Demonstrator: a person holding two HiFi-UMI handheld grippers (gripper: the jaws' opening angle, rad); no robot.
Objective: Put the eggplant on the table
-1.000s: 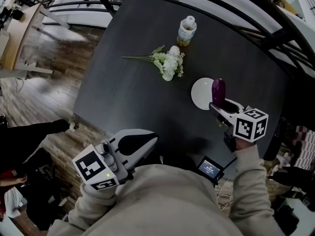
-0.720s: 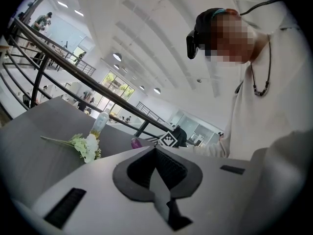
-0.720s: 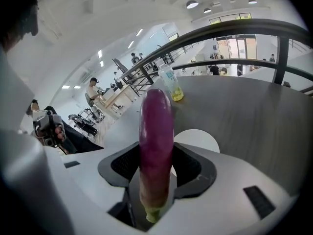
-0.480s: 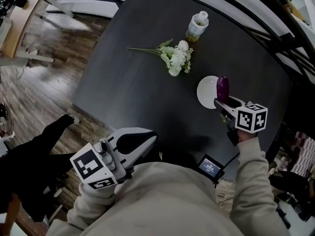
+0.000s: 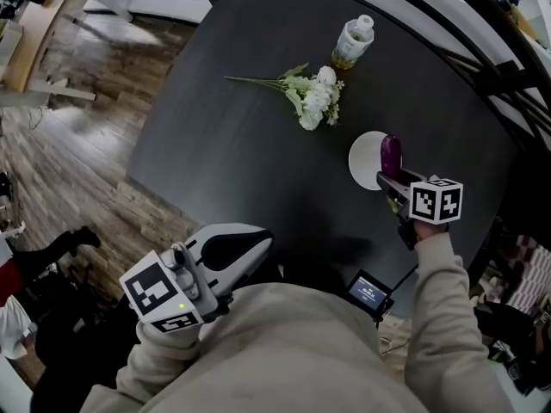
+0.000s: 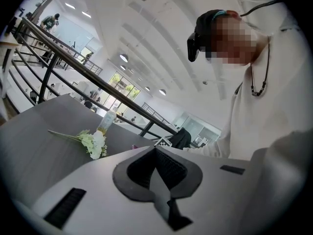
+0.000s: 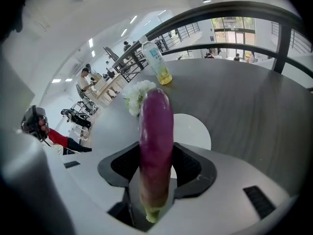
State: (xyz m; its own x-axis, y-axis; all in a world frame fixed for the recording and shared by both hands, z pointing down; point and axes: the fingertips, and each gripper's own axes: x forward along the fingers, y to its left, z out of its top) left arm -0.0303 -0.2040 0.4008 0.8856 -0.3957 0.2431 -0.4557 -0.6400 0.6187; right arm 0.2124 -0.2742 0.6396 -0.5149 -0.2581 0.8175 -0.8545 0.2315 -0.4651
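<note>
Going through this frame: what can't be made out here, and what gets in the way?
- Whether the purple eggplant touches the round white plate: in the head view it overlaps the plate, and in the right gripper view its own body hides its underside.
- Print on the clear plastic bottle: too small in every view.
- Text on the small lit screen: too small in the head view.

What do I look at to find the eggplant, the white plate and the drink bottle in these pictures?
eggplant point(image 7: 156, 141), right gripper view, on its purple middle.
white plate point(image 5: 363, 160), head view, on its bare left part.
drink bottle point(image 5: 352, 45), head view, on its labelled body.
</note>
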